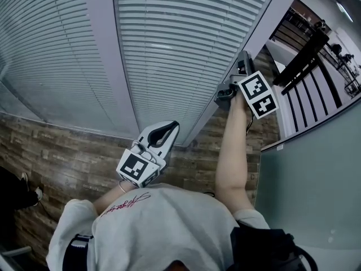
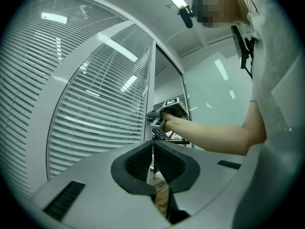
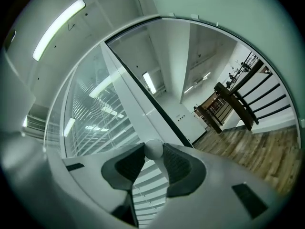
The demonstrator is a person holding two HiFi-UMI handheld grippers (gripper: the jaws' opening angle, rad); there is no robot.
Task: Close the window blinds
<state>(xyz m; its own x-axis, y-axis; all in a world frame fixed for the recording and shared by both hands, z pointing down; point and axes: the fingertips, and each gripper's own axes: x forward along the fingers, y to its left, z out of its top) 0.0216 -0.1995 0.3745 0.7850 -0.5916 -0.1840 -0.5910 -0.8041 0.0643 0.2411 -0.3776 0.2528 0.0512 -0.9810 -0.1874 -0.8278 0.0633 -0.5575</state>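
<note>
Grey slatted blinds (image 1: pixel 169 49) hang behind the glass, between white frame posts (image 1: pixel 110 66). In the right gripper view my right gripper (image 3: pixel 153 150) is shut on a small white round knob (image 3: pixel 153 148), and blind slats (image 3: pixel 100 123) show beyond it. From the head view that gripper (image 1: pixel 224 95) is held up against the right frame post (image 1: pixel 265 21) on an outstretched arm. My left gripper (image 1: pixel 162 135) hangs lower, near the person's chest. Its jaws are shut with nothing between them (image 2: pixel 152 157) and point at the blinds (image 2: pixel 95 123).
A second blind panel (image 1: pixel 45 55) lies to the left. Wood floor (image 1: pixel 67 157) runs below the window. A black stair railing (image 1: pixel 310 55) stands at the right, and a pale glass partition (image 1: pixel 316 196) stands close to the right arm.
</note>
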